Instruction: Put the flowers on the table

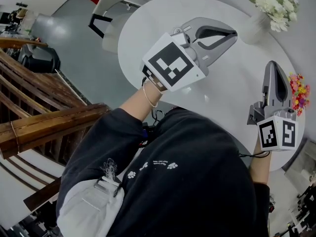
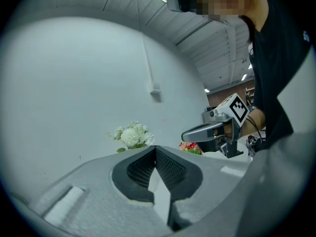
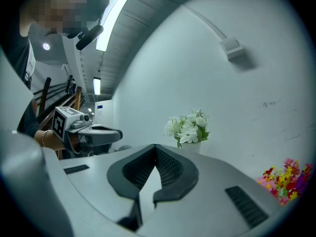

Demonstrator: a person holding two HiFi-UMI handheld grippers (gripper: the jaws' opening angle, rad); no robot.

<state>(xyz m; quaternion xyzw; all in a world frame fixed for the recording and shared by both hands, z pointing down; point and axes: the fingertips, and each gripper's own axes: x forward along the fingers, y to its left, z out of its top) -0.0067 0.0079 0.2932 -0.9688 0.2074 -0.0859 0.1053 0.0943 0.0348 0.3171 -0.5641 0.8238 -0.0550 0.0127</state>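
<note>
Now left gripper and right gripper have jaws together, empty; the right may knock the near colourful flowers off the table.

white table, white flowers, multicoloured flowers

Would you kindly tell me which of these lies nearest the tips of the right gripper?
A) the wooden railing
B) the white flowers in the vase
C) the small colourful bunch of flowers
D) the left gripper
C: in the head view the colourful bunch sits just beside the right gripper, while the white flowers stand at the far side of the table.
</note>
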